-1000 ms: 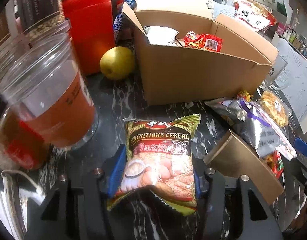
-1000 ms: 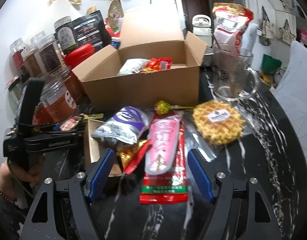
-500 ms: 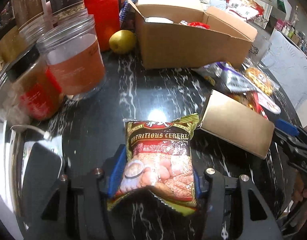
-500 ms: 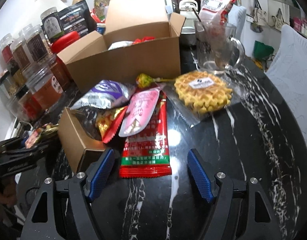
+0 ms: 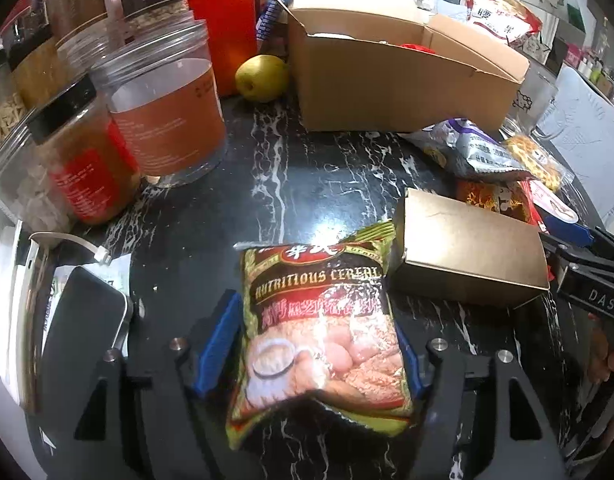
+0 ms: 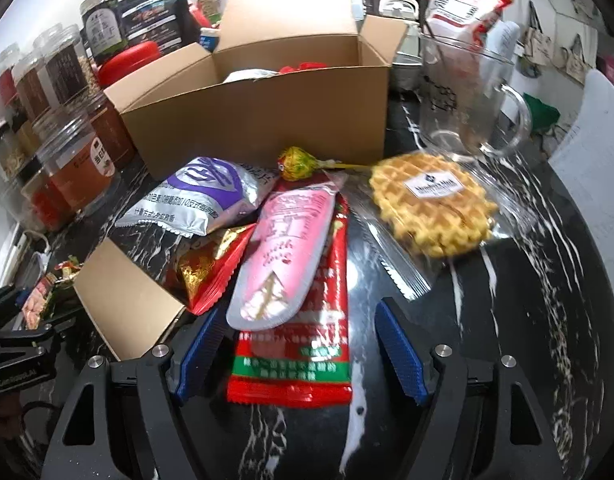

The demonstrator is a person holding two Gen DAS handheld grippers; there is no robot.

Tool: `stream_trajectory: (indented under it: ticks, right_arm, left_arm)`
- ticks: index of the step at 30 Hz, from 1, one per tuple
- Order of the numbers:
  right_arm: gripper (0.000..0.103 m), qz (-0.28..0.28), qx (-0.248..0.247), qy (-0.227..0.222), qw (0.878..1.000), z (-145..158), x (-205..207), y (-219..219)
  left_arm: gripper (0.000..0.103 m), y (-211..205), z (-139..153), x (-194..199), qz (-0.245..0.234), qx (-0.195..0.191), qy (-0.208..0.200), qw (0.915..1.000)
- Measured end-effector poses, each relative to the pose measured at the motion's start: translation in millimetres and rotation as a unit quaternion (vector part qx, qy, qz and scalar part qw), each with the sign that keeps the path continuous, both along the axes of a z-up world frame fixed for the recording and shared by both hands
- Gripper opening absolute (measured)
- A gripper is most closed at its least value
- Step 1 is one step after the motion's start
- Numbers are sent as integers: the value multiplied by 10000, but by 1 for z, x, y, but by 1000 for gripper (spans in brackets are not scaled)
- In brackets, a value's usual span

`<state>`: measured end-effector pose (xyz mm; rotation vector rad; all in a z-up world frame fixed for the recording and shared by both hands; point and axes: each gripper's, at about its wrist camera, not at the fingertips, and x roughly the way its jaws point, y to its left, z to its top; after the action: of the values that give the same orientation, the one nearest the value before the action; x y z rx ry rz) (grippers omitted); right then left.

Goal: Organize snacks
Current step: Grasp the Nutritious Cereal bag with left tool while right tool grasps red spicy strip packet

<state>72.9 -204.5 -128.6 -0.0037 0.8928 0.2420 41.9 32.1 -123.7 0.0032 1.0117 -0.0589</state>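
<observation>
My left tongs (image 5: 319, 344) grip the cereal bag (image 5: 319, 328) between their blue pads, and over the last second they have drawn well back from the big box (image 5: 391, 80): a second ago the bag hung just before the box wall, and now a broad stretch of black marble counter (image 5: 291, 184) lies between them, with the jar (image 5: 167, 100) and pear (image 5: 261, 77) shrunk toward the rear. I read that as the bag being carried away from the box, perhaps toward the small box (image 5: 467, 248) lying on its side just right of it, though I cannot tell where it is meant to land. My right tongs (image 6: 301, 356) stand open and have closed in on the pile, their fingers straddling the near end of the red pack (image 6: 295, 364), which a second ago lay clear ahead of them; nothing is clamped yet. The pink pouch (image 6: 283, 248) lies on top of that pack, so a pinch here may drag both. The cereal bag looks plump and crinkled, green-edged with a red band, its lower edge buckled where the pads press. The waffle (image 6: 435, 204) in clear wrap, the silver bag (image 6: 199, 196) and the lollipop (image 6: 297, 164) remain loose in front of the big box, so the sorting seems far from done.
</observation>
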Motion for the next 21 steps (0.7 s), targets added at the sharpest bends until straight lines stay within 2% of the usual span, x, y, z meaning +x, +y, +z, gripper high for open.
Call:
stream_trajectory:
  ticks: [5,7,8,11,21]
  right_arm:
    - [78,40,-329,-44,9994,-3,6,13]
    - [66,-21,-368,-64,9993,-3,6,12]
    - [56,-58,-398,-89,9991,-3,5,11]
    - [50,-129,-438,-117,9989,-2,2,7]
    - [48,-482,-258,24,9985,1,-40,-22]
  left_arm:
    - [68,0,0,-1,-10,-5,-70,10000]
    - [68,1,0,-1,3,-6,-82,10000]
    - [68,1,1,-2,9,-6,-82,10000]
    - [68,2,1,-4,28,-4,-86,10000]
    - [68,0,1,-16,-94,-1,-163,9998]
